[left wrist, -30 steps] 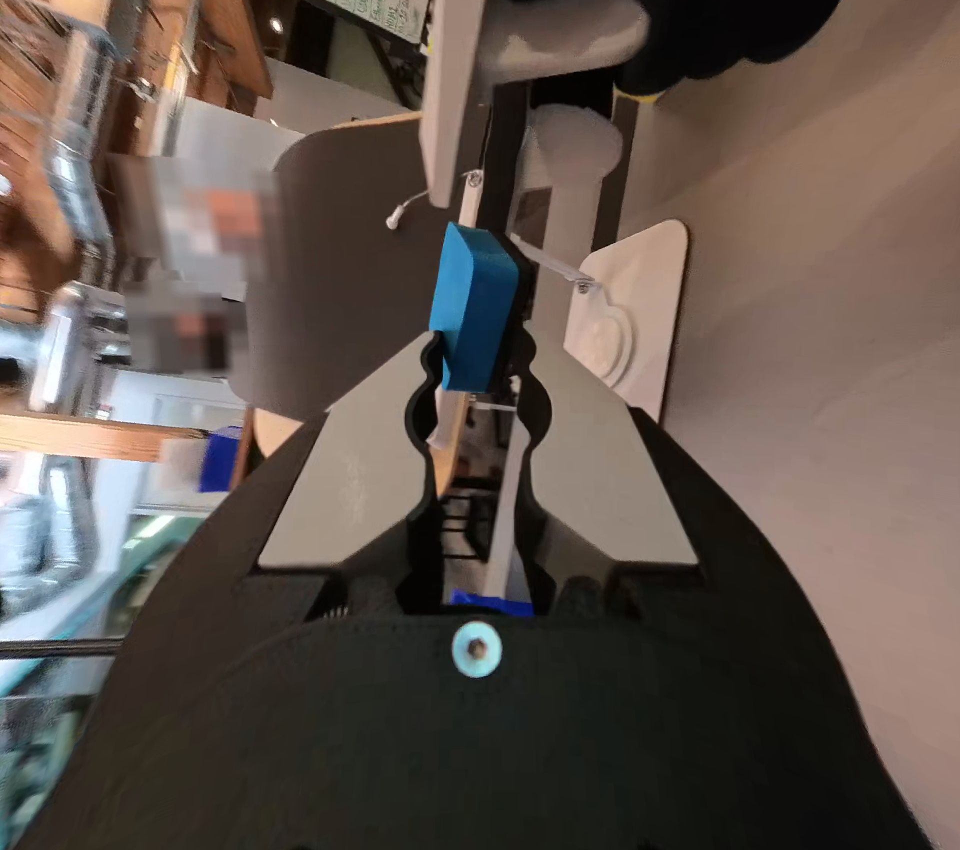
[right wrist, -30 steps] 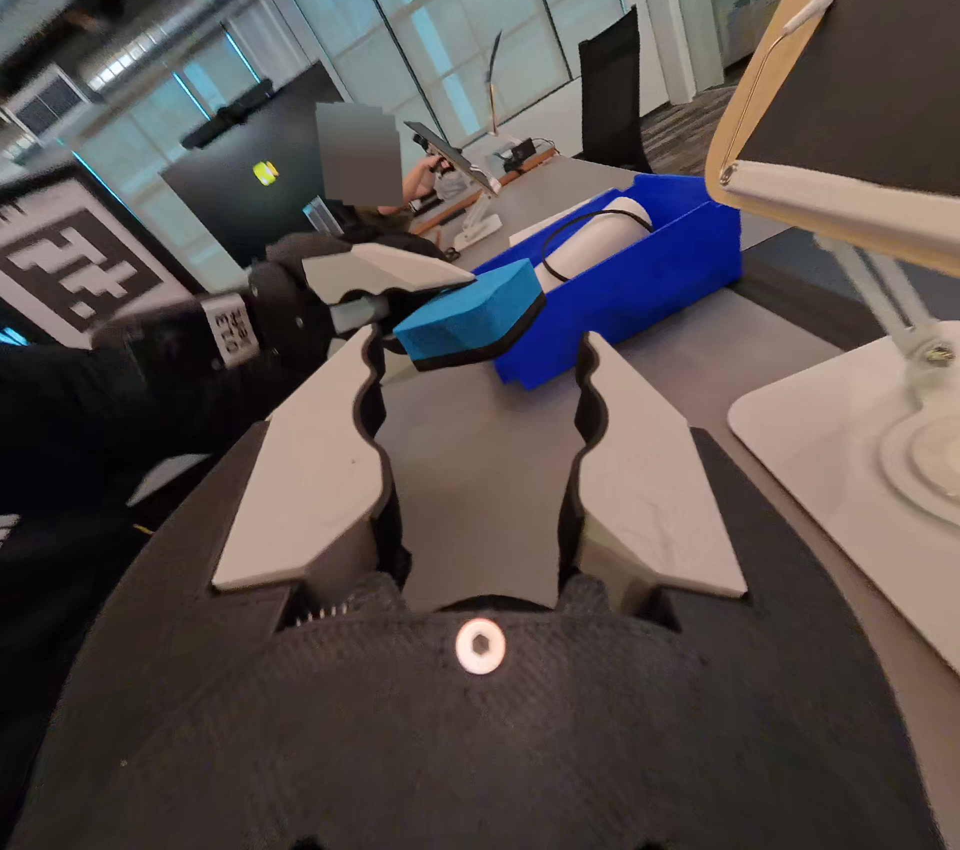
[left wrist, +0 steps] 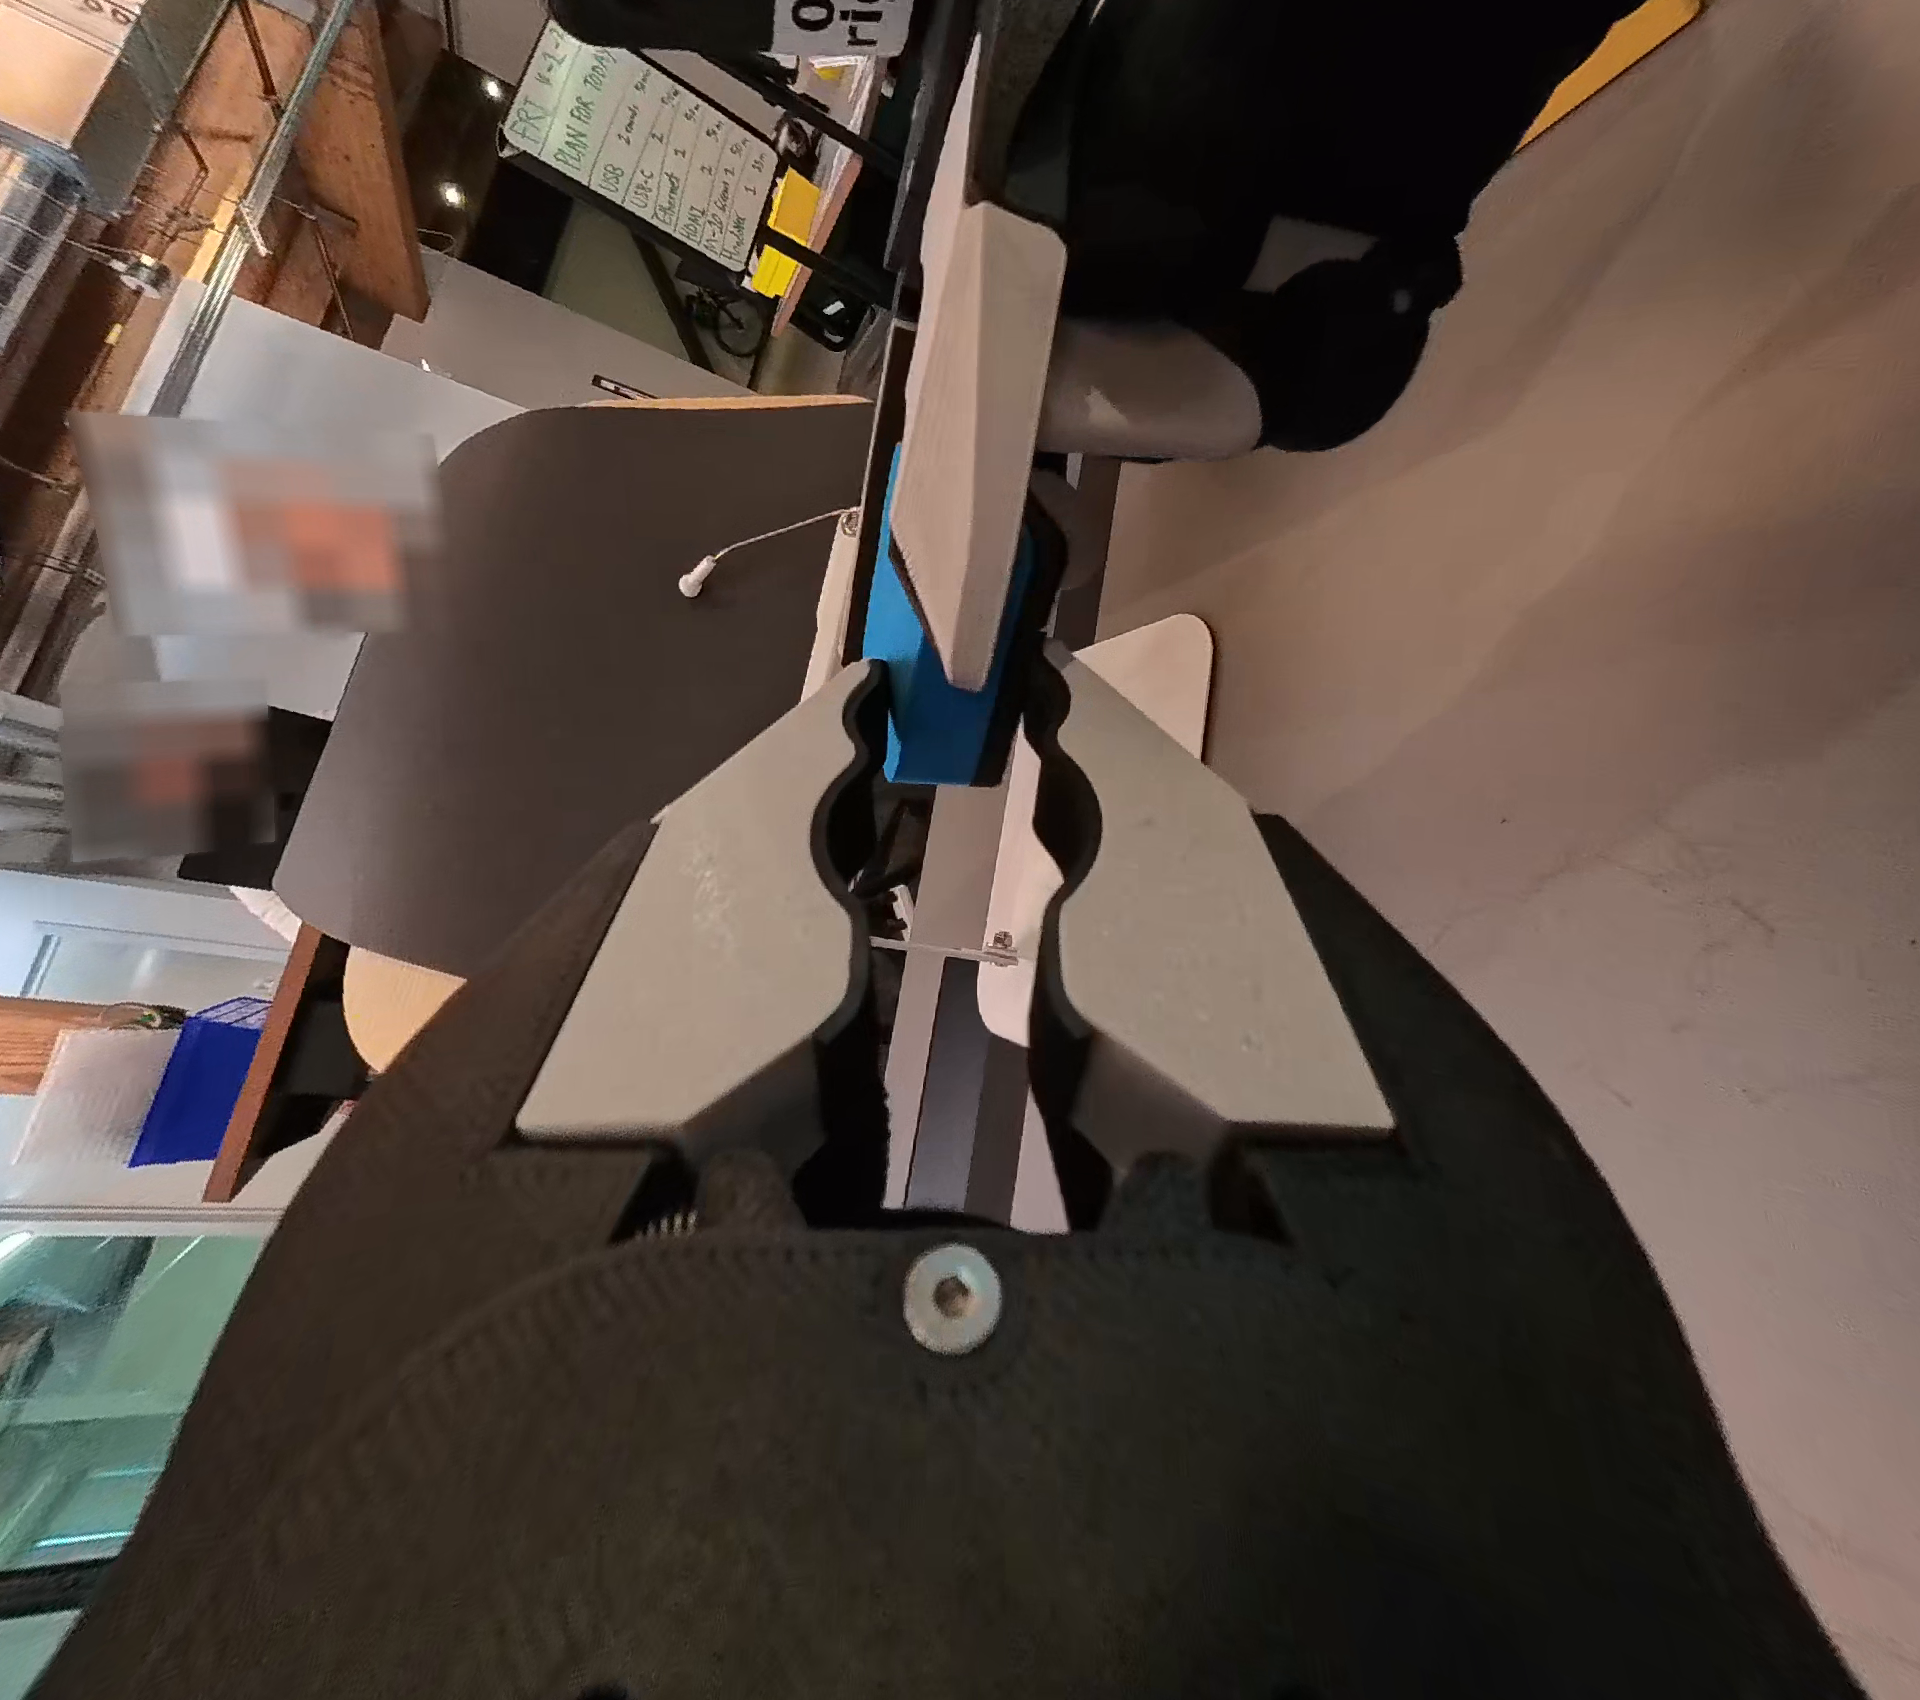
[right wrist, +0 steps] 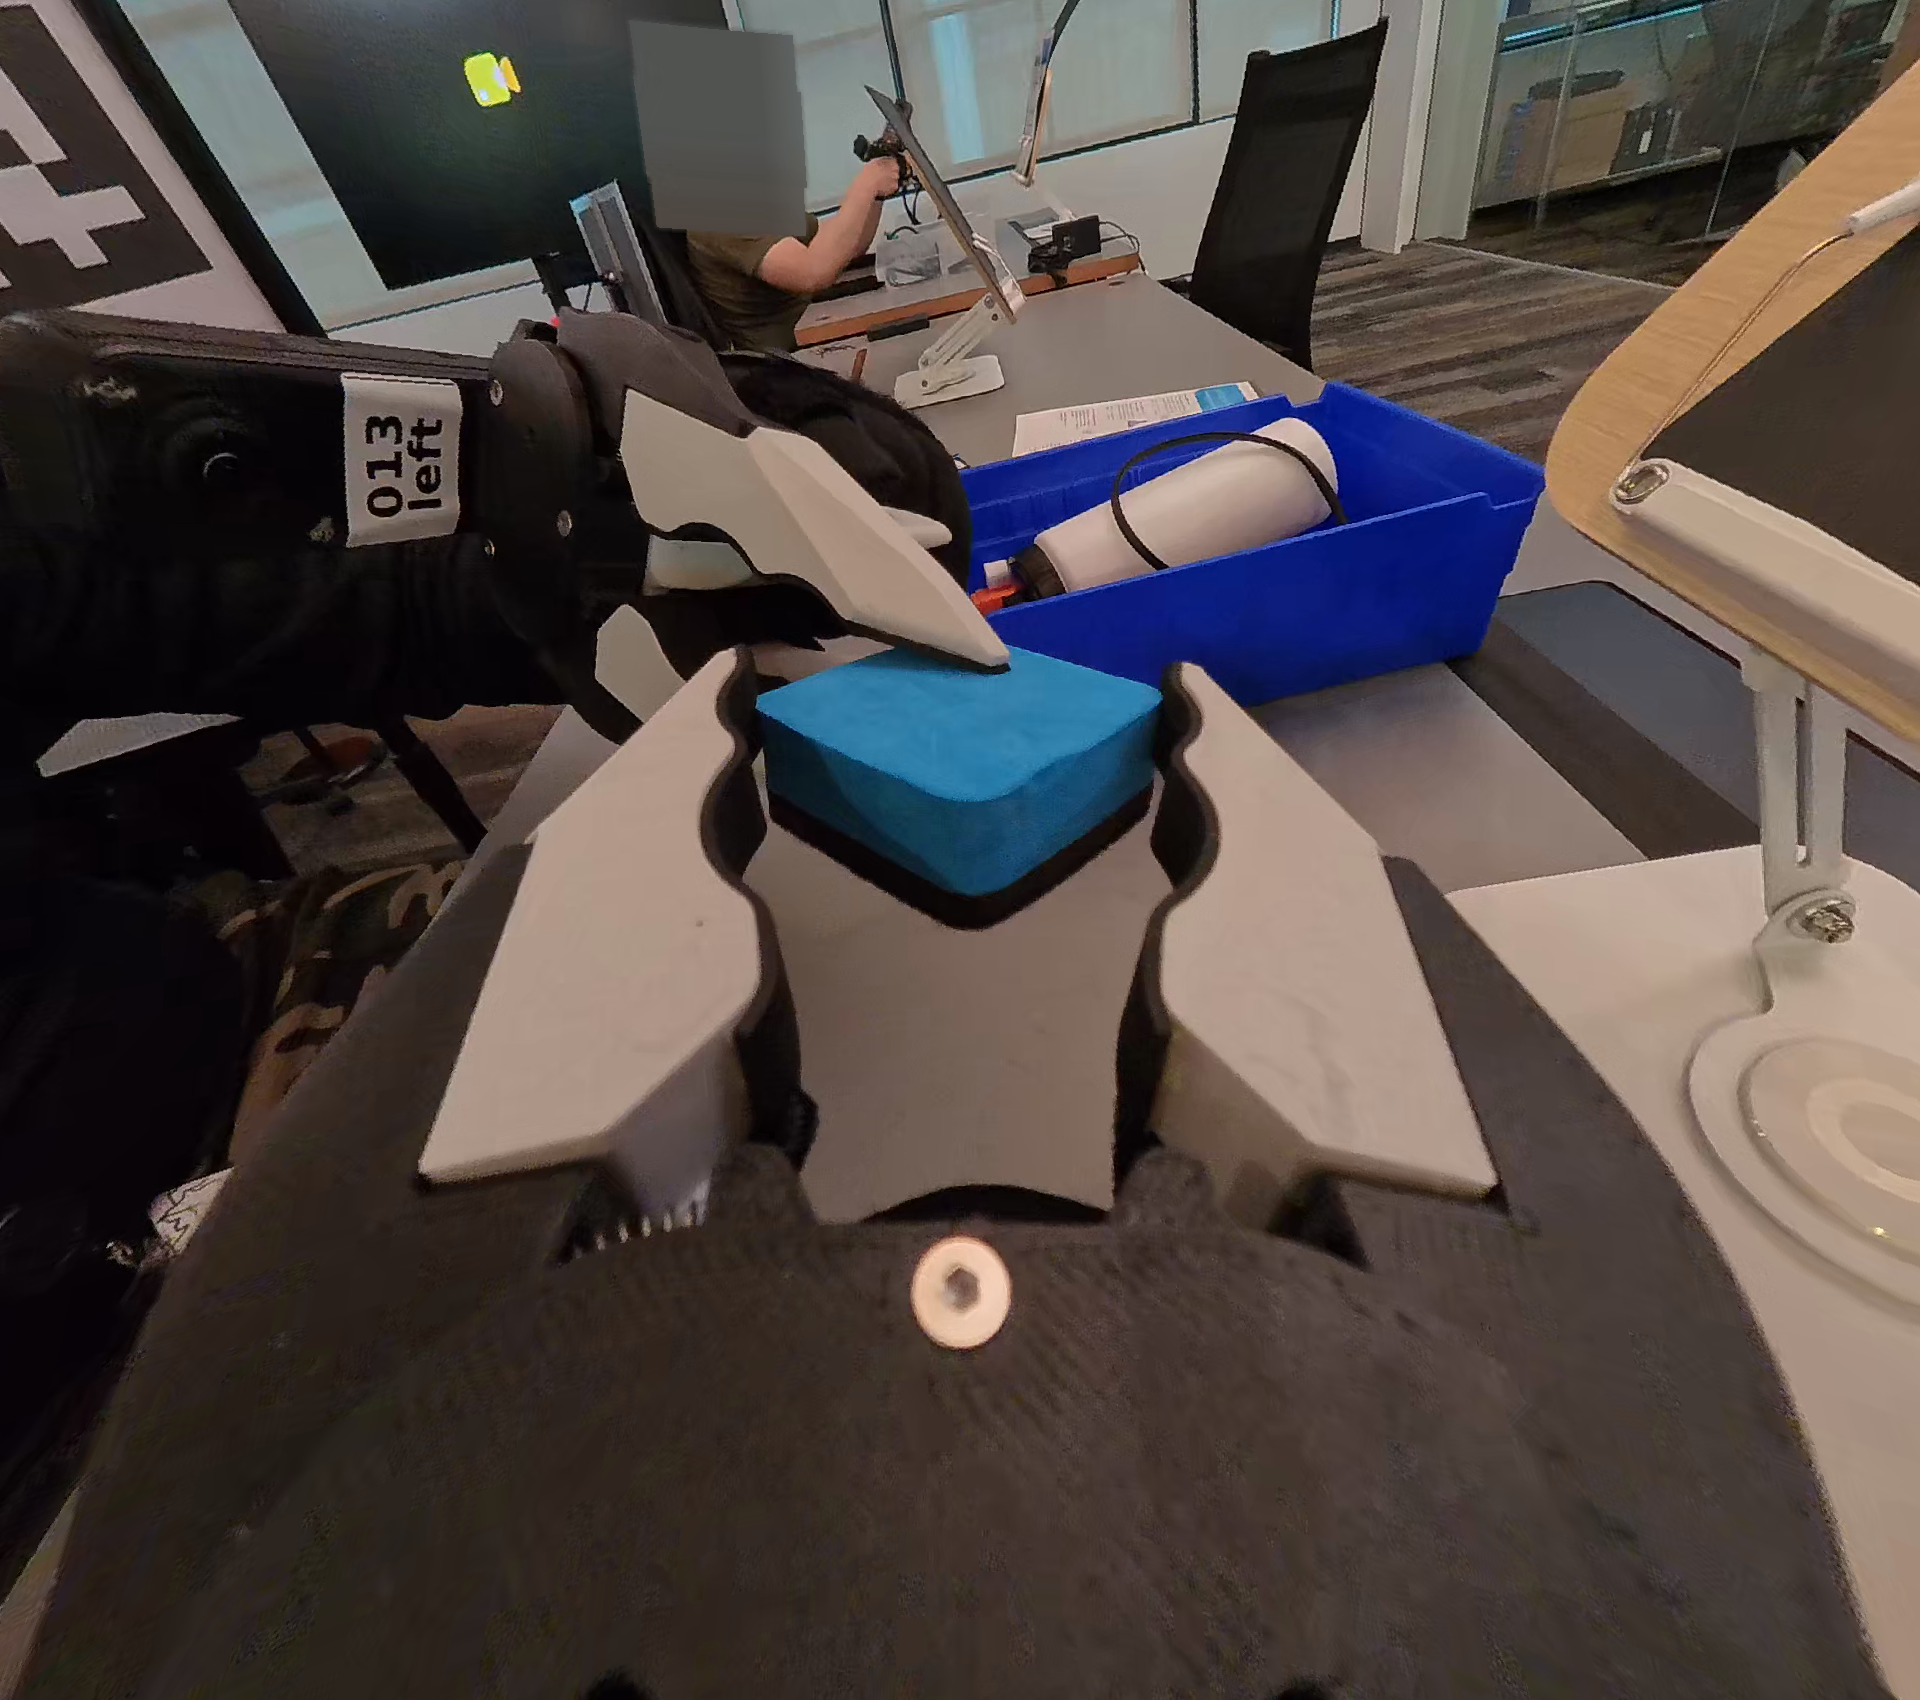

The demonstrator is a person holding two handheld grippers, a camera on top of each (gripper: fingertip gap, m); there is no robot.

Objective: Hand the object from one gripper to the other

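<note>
Two grippers meet at one blue foam block with a black base (right wrist: 961, 772), which hangs in the air above the grey worktop (right wrist: 1382, 746). In the right wrist view the right gripper (right wrist: 954, 720) has a pale finger on either side of the block, each tip touching or all but touching a side face; whether it presses the block I cannot tell. The left gripper (right wrist: 914, 627) comes in from the left of that view, its upper finger lying on the block's blue top. In the left wrist view the left gripper (left wrist: 951, 700) is clenched on the block (left wrist: 935, 715), the near end of it pinched between the two tips. One pale finger (left wrist: 971, 445) of the right gripper lies across the block there. Behind the block stands a blue plastic bin (right wrist: 1340, 601) on the worktop, holding a white bottle with a black cord (right wrist: 1174, 512). To the right stands a white stand base (right wrist: 1621, 1016)
</note>
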